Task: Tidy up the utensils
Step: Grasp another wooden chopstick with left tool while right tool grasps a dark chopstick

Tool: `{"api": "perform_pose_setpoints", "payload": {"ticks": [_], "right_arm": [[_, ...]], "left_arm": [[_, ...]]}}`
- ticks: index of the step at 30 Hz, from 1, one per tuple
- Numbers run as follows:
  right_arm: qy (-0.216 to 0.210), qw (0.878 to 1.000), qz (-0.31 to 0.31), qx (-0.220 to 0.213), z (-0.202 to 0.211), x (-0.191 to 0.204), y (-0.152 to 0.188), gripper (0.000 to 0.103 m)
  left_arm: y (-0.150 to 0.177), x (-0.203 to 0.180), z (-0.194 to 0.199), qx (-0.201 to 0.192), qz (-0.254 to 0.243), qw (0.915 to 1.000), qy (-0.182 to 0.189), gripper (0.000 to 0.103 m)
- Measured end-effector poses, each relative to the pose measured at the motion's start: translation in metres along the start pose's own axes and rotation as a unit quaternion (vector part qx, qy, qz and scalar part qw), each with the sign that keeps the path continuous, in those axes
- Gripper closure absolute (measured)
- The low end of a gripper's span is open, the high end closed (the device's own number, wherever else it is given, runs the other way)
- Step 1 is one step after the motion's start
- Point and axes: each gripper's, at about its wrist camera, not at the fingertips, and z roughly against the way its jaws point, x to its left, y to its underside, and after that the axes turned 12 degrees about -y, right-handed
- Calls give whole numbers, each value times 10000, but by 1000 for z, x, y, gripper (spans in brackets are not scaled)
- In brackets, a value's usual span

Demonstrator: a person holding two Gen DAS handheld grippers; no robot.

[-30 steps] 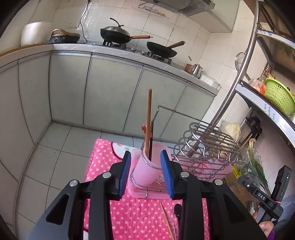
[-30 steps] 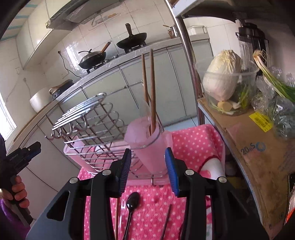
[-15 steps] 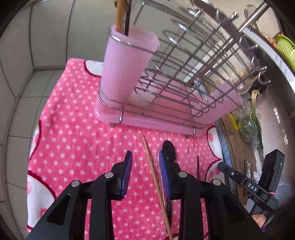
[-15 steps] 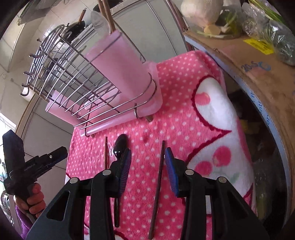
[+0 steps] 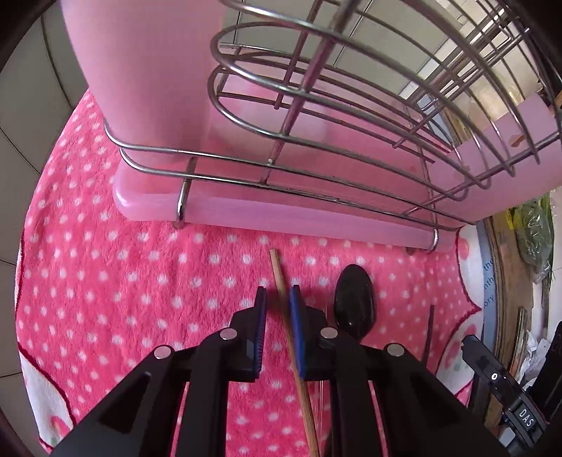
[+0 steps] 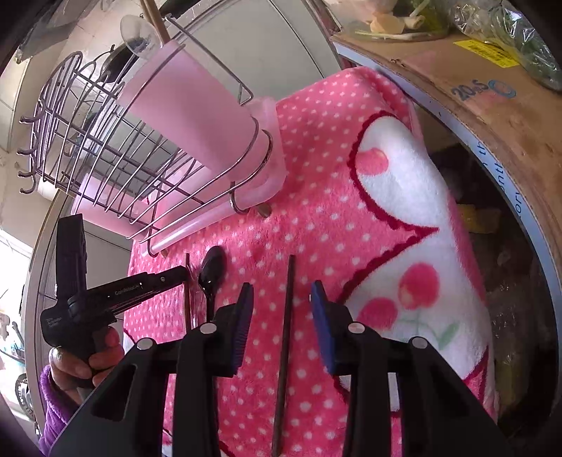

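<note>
A light wooden chopstick (image 5: 281, 281) lies on the pink dotted blanket (image 5: 140, 298). My left gripper (image 5: 277, 298) points down over it, its jaws closing with the stick between them and a gap still showing on the left side. A black spoon (image 5: 354, 302) lies just right of it. My right gripper (image 6: 281, 295) straddles a dark chopstick (image 6: 286, 334), its jaws closing but wide of it. The pink cup (image 6: 189, 105) in the wire rack (image 6: 87, 133) holds chopsticks. In the right wrist view the left gripper (image 6: 175, 274) sits beside the spoon (image 6: 212, 267).
The rack stands on a pink tray (image 5: 281, 214) close ahead of both grippers. A cardboard box (image 6: 474, 91) with bagged greens (image 6: 509, 31) borders the blanket on the right. A hand in a purple sleeve (image 6: 84, 358) holds the left gripper. Grey cabinet doors stand behind.
Both grippers have dropped from cup height and tilted down to the blanket. The left jaws have narrowed around the light chopstick. The right gripper now sits over the dark chopstick.
</note>
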Motion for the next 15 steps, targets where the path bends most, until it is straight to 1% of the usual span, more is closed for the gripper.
{"api": "perform_pose_setpoints", "payload": {"ticks": [4,8,9,12,15], "right_arm": [[39,9999,-24,129,-6,-1,-4,69],[110,9993,-51,364,-17,0,-8,69],[133,9990,-42,413,-20,1,-9,69],[281,9980,22,571,-29,5,-11,69],[479,9966,129,651,-37,8,-13,69]], "left_arm": [[-3,-11,-5,19,-144,9997,-181,90],[-5,-22,-6,-44,-387,9984,-404,97],[-5,-23,-5,-62,-410,9984,-380,97],[-5,-19,3,-96,-359,9992,-129,99],[-2,-4,23,-227,-388,9990,27,99]]}}
